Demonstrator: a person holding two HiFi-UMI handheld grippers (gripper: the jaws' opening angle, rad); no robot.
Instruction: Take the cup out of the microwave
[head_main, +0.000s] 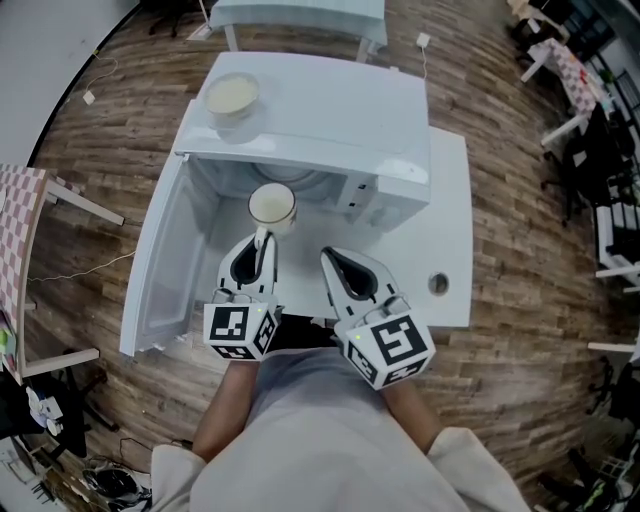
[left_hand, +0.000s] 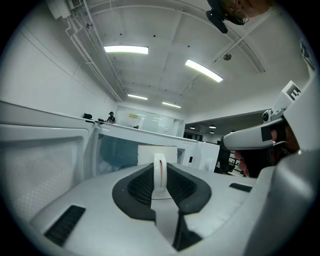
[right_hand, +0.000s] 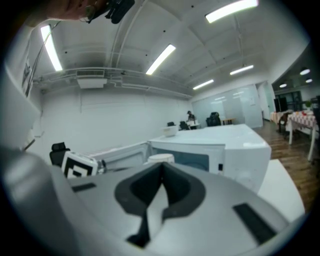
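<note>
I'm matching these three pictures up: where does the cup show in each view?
Head view: the cup is at centre, at the microwave's open front, its handle in the left gripper.
Left gripper view: the cup is at centre, handle clamped between the jaws.
Right gripper view: only the rim shows, just above the jaws.
Shared landmark: the white microwave.

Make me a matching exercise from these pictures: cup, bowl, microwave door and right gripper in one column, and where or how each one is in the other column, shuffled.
1. cup
2. bowl
3. microwave door
4. right gripper

A. swung open
B. jaws together, nothing between them
C. handle pinched by the left gripper
D. on top of the microwave

Pairs: 1-C, 2-D, 3-A, 4-B
</note>
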